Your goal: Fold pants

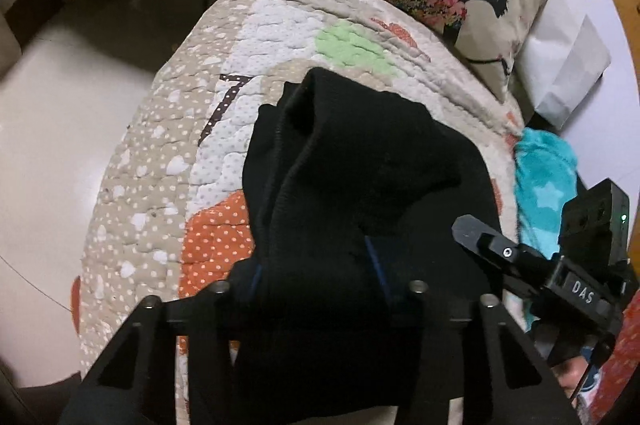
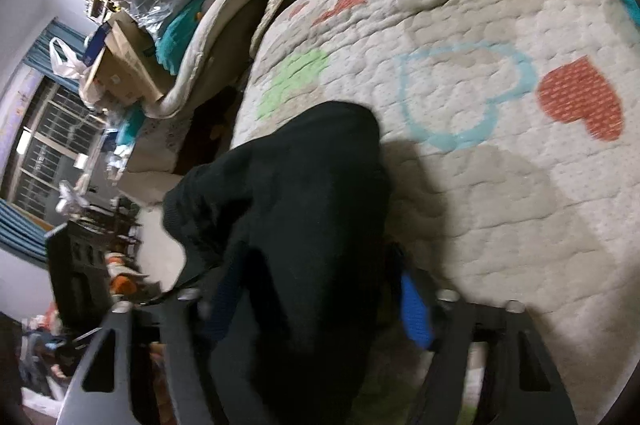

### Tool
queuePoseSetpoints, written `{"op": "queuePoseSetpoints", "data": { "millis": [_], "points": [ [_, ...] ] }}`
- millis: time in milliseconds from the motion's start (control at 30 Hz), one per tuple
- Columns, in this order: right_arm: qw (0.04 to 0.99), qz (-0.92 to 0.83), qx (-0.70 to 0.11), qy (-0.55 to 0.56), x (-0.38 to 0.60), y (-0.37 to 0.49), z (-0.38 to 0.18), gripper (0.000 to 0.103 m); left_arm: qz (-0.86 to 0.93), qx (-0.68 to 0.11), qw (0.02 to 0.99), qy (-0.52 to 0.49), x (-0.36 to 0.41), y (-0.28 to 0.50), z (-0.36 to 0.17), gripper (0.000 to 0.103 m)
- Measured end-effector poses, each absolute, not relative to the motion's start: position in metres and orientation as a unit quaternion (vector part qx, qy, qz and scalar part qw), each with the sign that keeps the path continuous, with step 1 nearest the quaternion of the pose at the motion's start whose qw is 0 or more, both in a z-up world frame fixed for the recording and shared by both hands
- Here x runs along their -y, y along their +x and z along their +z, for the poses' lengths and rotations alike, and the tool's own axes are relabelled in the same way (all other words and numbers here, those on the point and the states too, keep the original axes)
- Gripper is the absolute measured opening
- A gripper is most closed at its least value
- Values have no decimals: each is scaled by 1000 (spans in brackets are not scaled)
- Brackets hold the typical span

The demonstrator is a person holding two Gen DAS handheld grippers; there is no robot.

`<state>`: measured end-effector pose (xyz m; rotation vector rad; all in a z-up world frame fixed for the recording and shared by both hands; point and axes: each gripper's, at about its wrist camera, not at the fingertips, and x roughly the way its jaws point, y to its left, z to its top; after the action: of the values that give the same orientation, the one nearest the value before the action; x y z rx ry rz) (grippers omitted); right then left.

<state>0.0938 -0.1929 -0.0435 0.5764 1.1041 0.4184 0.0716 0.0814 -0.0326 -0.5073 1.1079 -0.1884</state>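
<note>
In the left wrist view, the left gripper (image 1: 318, 277) grips the black pants (image 1: 360, 161) above the quilt (image 1: 160, 185) near its floor-side edge; the right gripper (image 1: 480, 237) alongside reads "DAS". In the right wrist view, the right gripper (image 2: 316, 289) clamps the pants (image 2: 304, 193) over the quilt (image 2: 500, 185), whose heart-patterned middle lies bare.
</note>
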Motion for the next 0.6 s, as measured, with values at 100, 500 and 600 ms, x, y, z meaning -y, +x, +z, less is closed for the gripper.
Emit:
{"op": "queuePoseSetpoints", "data": {
  "millis": [100, 500, 600],
  "points": [
    [798, 195, -513, 250, 186, 94, -35, 47, -92, -515, 809, -267, -88, 70, -32, 34],
    [815, 188, -500, 223, 179, 91, -12, 40, -84, -490, 842, -208, -72, 66, -9, 31],
    [820, 190, -494, 218, 178, 93, -3, 39, -81, -478, 854, -189, -66, 64, 1, 31]
  ]
}}
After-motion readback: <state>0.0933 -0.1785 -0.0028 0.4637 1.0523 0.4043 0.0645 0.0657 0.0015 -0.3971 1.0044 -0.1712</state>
